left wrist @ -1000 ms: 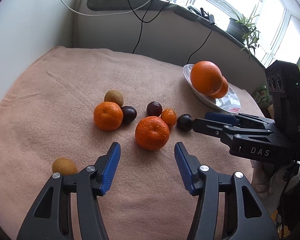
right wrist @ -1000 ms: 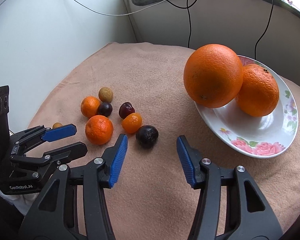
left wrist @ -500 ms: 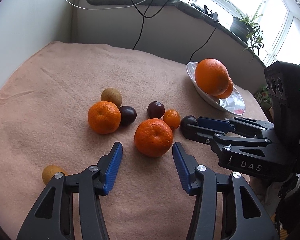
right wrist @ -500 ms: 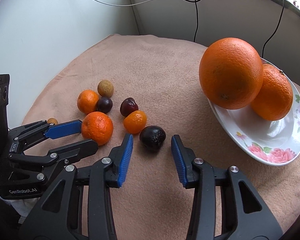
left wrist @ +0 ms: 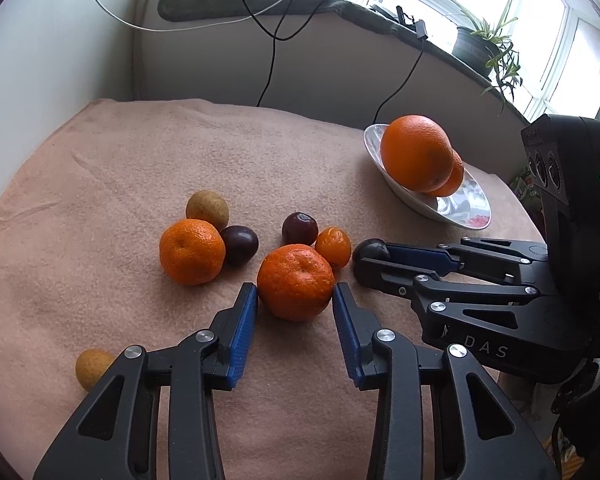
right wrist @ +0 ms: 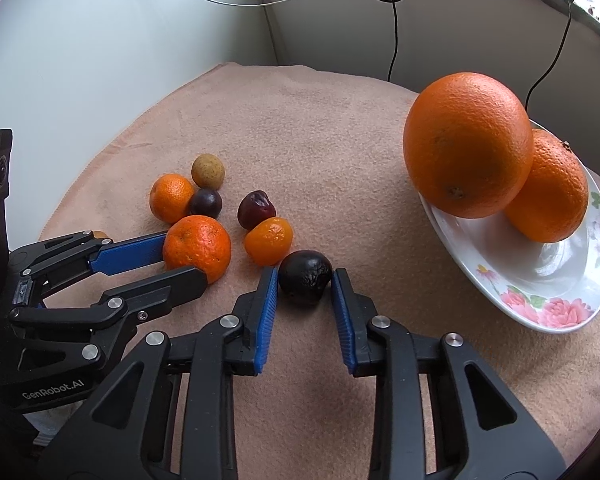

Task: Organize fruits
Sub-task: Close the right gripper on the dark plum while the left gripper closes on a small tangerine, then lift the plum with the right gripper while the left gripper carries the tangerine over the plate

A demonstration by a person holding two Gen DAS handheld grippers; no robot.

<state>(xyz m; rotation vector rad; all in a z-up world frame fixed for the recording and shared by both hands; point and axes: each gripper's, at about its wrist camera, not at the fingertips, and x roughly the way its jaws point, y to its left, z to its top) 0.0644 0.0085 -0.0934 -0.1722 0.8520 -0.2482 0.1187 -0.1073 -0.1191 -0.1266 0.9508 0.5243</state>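
Both grippers clamp fruit on a pink cloth beside a plate of oranges.

The pink cloth (left wrist: 140,152) fills most of both views. A white flowered plate (right wrist: 540,280) sits at the right of the right wrist view, bearing a large orange (right wrist: 466,146) that touches a smaller orange (right wrist: 552,188) behind it. At the lower centre of the left wrist view the left gripper (left wrist: 295,304) has just been closing, and its blue pads now press both sides of a mandarin (left wrist: 296,280). The right gripper (right wrist: 305,284), lower centre of its own view, has likewise just been closing and pinches a dark wrinkled plum (right wrist: 305,276). Left of centre lie a second mandarin (left wrist: 191,251), a tan round fruit (left wrist: 207,210), two dark plums (left wrist: 240,245) (left wrist: 299,228) and a small kumquat-like fruit (left wrist: 333,246). Another small tan fruit (left wrist: 90,368) sits at the lower left, partly behind the left gripper.
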